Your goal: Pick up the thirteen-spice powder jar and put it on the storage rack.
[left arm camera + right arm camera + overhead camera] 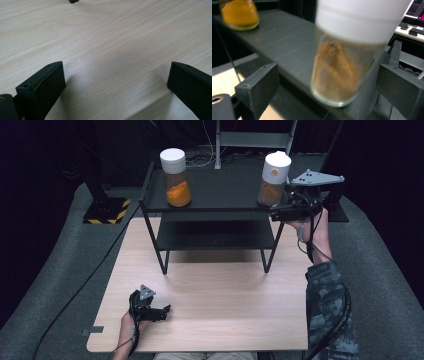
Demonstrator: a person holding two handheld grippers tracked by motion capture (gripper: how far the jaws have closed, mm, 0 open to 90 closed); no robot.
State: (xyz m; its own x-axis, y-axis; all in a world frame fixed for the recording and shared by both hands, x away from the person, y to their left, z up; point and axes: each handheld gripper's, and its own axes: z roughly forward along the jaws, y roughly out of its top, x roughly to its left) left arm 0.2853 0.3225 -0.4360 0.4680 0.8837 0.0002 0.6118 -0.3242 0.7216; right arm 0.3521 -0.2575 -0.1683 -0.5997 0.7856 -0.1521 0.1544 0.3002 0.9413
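The brown-spice jar (274, 180), white-lidded, stands at the right end of the top shelf (220, 190) of the black rack, close to the shelf's edge. The right hand-held gripper (328, 82) is level with the jar's lower half; its jaws are spread, one on each side of the glass, and neither pad touches it. The orange-spice jar (175, 171) stands at the shelf's left end, well apart. The left hand-held gripper (162, 311) lies on the table (225, 320) near its front edge, jaws spread, with bare wood between them.
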